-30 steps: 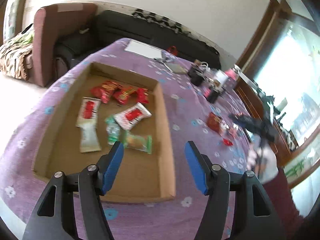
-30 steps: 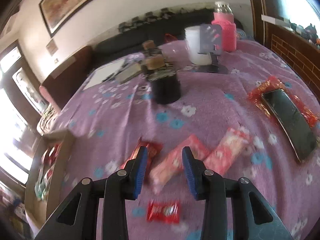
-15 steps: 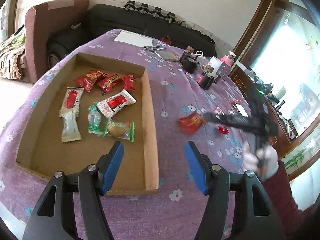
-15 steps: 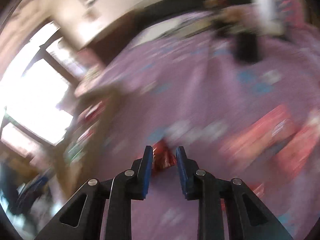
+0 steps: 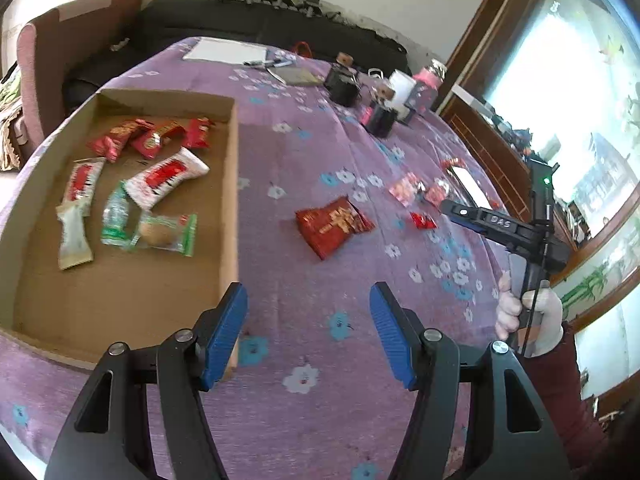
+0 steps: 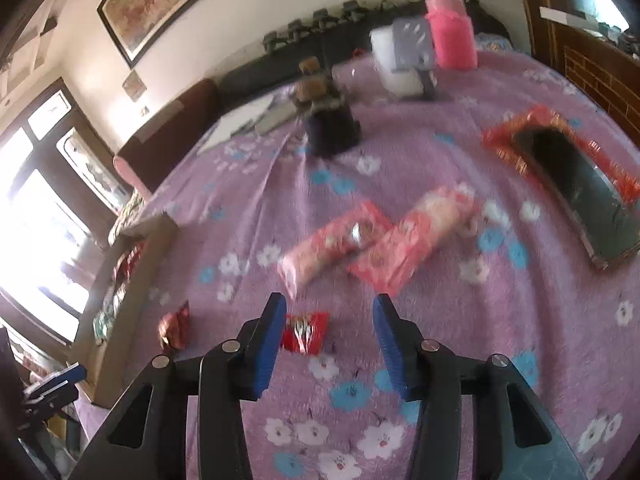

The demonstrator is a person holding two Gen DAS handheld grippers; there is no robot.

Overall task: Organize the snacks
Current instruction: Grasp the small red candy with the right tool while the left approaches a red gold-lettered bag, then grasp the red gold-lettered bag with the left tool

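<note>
Snacks: small red packet (image 6: 303,332) lies on purple surface (image 6: 500,320) between right gripper (image 6: 330,340) fingers, untouched; jaws opening. Two pink packs (image 6: 376,244) just beyond. Left gripper (image 5: 308,332) spread, empty (over cloth, beside box (image 5: 230,200) corner). Red bag (image 5: 334,226) on surface, near the box holding more snacks (image 5: 160,176).

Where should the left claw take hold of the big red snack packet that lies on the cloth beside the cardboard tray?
Probably across the middle of the red snack packet, from above. It lies flat on the cloth with nothing touching it; its puffed body gives the pads something to pinch.
</note>
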